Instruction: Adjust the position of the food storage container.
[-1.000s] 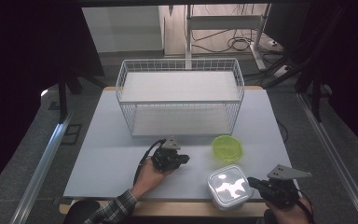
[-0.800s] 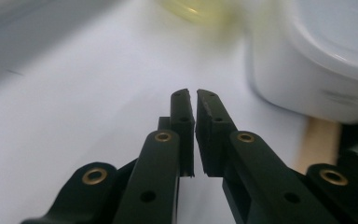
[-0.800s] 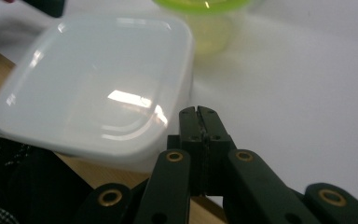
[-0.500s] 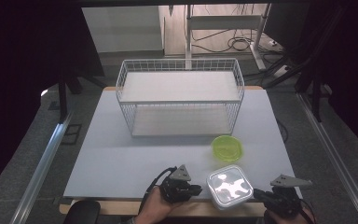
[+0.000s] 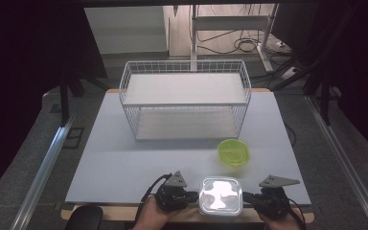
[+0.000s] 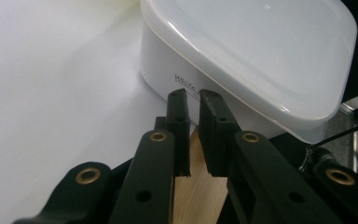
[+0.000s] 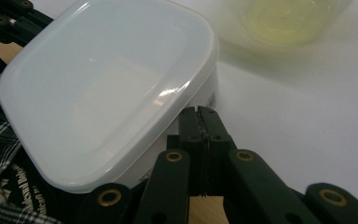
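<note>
A white square container with a translucent lid (image 5: 220, 195) sits at the table's front edge. My left gripper (image 5: 191, 197) lies just left of it. In the left gripper view its jaws (image 6: 193, 95) are shut to a thin slit with nothing between them, tips close to the container's side wall (image 6: 168, 77). My right gripper (image 5: 247, 197) lies just right of the container. In the right gripper view its pads (image 7: 199, 111) are pressed together and empty, tips right by the container's wall under the lid (image 7: 102, 93). I cannot tell whether either one touches it.
A small lime-green bowl (image 5: 234, 152) stands just behind the container, blurred in the right gripper view (image 7: 284, 18). A white wire basket (image 5: 184, 62) with a shelf stands at the back of the grey table (image 5: 120, 158). The wooden table edge runs under both grippers.
My left hand has come from mid-table toward the front edge and up to the container's left side. My right hand has sunk and drawn in to its right side.
</note>
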Available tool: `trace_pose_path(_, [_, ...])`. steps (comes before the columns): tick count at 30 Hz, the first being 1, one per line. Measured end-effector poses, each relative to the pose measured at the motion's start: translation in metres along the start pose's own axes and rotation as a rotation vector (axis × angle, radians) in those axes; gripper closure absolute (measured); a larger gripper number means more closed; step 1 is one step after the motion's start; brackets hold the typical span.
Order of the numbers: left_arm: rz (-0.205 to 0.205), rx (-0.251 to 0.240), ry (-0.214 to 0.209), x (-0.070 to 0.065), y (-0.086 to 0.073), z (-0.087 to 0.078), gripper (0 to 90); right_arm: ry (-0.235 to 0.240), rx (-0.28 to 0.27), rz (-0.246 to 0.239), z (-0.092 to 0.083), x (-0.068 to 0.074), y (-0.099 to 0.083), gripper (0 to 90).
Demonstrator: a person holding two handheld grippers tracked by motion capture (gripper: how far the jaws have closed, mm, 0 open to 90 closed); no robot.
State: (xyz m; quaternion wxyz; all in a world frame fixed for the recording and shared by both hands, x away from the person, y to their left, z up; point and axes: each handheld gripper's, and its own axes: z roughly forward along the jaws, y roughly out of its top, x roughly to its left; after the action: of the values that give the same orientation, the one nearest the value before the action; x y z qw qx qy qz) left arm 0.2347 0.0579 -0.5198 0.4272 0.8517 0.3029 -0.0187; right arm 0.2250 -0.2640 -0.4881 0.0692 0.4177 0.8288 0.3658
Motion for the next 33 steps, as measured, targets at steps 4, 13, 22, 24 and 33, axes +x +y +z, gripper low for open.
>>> trace_pose_path(4, [-0.011,-0.004,0.012,0.003,-0.004,-0.006,81.9,0.010,0.014,0.000,0.004,-0.001,0.001,87.5])
trace_pose_path(13, [0.010,0.002,0.003,-0.003,-0.004,-0.007,82.8,0.091,0.052,0.010,-0.006,0.010,-0.010,88.1])
trace_pose_path(22, [-0.016,0.017,0.035,0.007,-0.004,-0.017,82.8,0.075,0.037,0.004,0.007,0.012,0.007,88.5])
trace_pose_path(24, [-0.024,0.014,0.040,0.009,-0.005,-0.018,82.7,0.077,0.035,0.006,0.010,0.012,0.010,88.5])
trace_pose_path(33, [-0.052,0.017,0.114,0.028,-0.006,-0.033,82.9,0.095,0.045,-0.013,0.039,0.013,0.033,88.7])
